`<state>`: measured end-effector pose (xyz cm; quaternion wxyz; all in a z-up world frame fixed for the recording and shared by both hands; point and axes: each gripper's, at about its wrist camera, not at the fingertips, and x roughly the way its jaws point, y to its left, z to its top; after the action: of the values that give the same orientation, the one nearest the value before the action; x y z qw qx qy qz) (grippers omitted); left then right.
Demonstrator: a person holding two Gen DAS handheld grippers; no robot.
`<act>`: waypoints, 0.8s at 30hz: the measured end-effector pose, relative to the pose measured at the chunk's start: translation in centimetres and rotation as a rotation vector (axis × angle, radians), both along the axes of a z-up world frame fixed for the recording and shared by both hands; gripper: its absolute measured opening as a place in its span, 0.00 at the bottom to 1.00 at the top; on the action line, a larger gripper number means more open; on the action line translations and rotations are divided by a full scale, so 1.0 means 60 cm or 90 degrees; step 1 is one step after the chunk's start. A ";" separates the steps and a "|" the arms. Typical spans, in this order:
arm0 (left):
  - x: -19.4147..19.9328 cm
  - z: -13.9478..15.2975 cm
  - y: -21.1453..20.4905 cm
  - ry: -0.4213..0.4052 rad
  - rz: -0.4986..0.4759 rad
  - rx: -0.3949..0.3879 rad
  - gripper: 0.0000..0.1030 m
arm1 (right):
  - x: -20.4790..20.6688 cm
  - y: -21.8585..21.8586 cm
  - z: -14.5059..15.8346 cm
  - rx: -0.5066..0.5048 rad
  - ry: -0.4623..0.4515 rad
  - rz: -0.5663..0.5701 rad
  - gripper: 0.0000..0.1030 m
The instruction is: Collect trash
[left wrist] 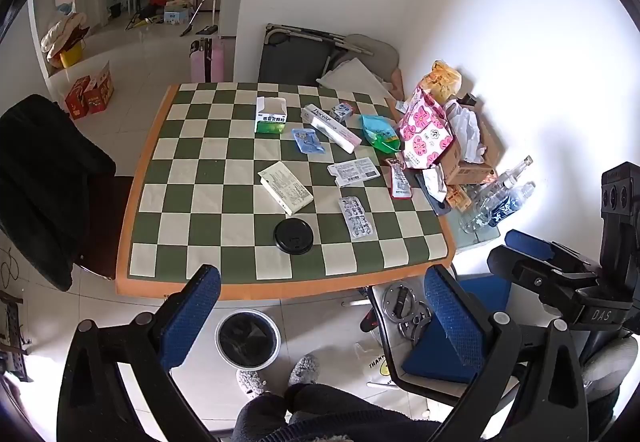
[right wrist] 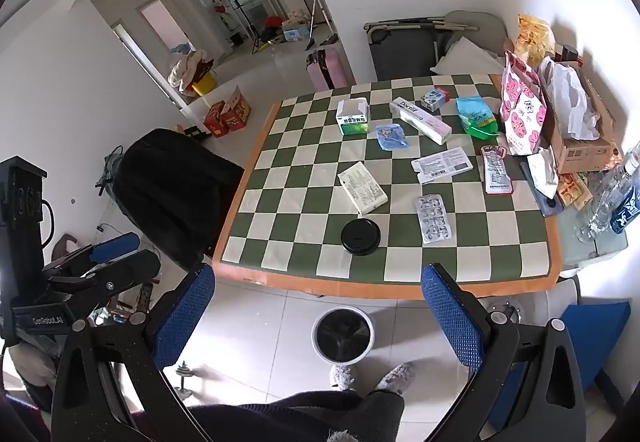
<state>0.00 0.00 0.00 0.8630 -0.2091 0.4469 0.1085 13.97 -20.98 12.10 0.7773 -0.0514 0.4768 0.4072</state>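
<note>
Left gripper and right gripper — both spread wide, holding nothing, hovering short of the table. Ahead on the checkered top: black lid, blister pack, white box, scattered wrappers. Below, between the fingers — bin on the floor.

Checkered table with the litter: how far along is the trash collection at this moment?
Nothing looks done: the round bin with a black liner on the floor shows no trash. Nothing is in hand: the left gripper and right gripper are open and empty. Left on the green-and-cream checkered table: the black round lid, silver blister pack, white flat box and other packaging.
</note>
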 end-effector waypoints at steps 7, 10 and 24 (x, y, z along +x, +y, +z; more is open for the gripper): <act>0.000 0.000 0.000 0.000 -0.001 -0.002 1.00 | 0.000 -0.003 0.001 0.004 -0.001 -0.002 1.00; 0.000 0.000 0.000 -0.001 0.000 -0.004 1.00 | -0.001 -0.004 0.002 0.004 -0.001 -0.003 1.00; 0.000 0.000 0.001 -0.003 -0.001 -0.006 1.00 | -0.003 -0.009 0.003 0.003 -0.001 -0.002 1.00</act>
<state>0.00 0.03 -0.01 0.8630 -0.2132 0.4457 0.1050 13.77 -21.49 12.30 0.7786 -0.0490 0.4752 0.4069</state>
